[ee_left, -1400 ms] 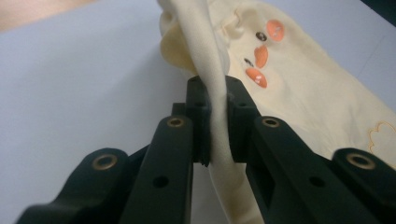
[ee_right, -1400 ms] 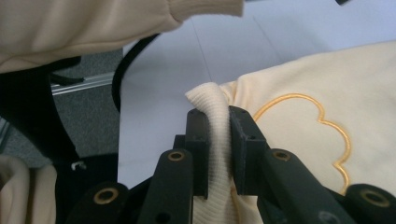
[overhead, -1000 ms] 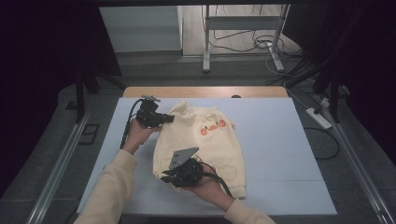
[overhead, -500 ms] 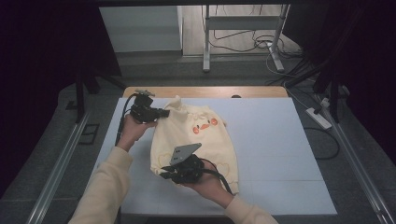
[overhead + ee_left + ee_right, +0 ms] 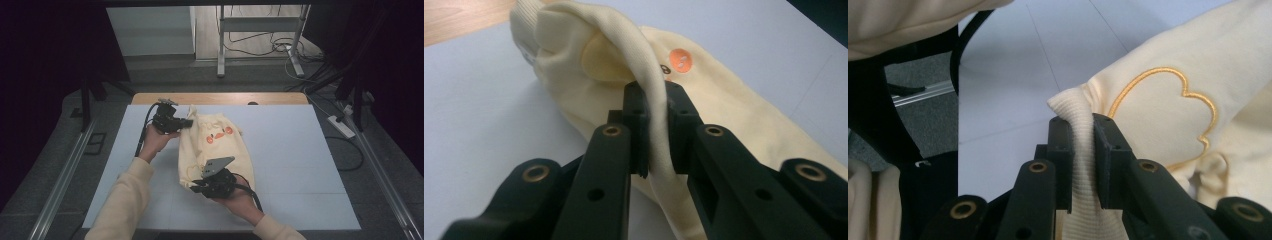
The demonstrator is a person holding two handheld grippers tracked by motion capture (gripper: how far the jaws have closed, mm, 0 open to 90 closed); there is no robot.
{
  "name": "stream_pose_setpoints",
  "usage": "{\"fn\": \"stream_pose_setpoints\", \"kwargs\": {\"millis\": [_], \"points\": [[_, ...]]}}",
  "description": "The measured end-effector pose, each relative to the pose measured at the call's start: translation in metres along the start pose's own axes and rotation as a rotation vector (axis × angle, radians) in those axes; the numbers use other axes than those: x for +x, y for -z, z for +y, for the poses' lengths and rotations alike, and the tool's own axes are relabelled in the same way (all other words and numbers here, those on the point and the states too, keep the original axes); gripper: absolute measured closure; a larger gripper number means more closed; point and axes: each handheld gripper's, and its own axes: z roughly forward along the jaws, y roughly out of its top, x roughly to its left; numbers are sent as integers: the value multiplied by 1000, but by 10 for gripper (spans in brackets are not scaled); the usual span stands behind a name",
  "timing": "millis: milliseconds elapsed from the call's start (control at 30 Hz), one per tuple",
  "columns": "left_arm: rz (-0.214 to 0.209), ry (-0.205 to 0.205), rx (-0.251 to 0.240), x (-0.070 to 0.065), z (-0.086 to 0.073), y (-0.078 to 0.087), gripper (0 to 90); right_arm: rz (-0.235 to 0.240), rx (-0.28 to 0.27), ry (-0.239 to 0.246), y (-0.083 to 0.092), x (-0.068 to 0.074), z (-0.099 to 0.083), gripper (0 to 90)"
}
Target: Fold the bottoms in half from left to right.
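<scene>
Dark curtains ring my pale worktop (image 5: 310, 150). Since a second ago the cream sweater (image 5: 220, 150) has folded narrower. My left tool (image 5: 187, 123) is clamped on its far edge, my right tool (image 5: 196, 187) on the ribbed near hem, so the fold is under way. Its underside stays hidden.

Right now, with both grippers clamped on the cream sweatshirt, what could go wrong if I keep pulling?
1. The left gripper pinches only a thin fold of the cream knit sweatshirt; it may slip out.
2. The right gripper holds just the ribbed hem corner, which could stretch.
3. The garment lies bunched on the white table, so creases may get folded in.
</scene>
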Motion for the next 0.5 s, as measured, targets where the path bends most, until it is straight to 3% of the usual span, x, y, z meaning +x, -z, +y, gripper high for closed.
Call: {"fn": "stream_pose_setpoints", "kwargs": {"millis": [500], "points": [[-19,-14,13,-9,3,-16,821,-30,-9,-42,21,-4,-17,791]]}}
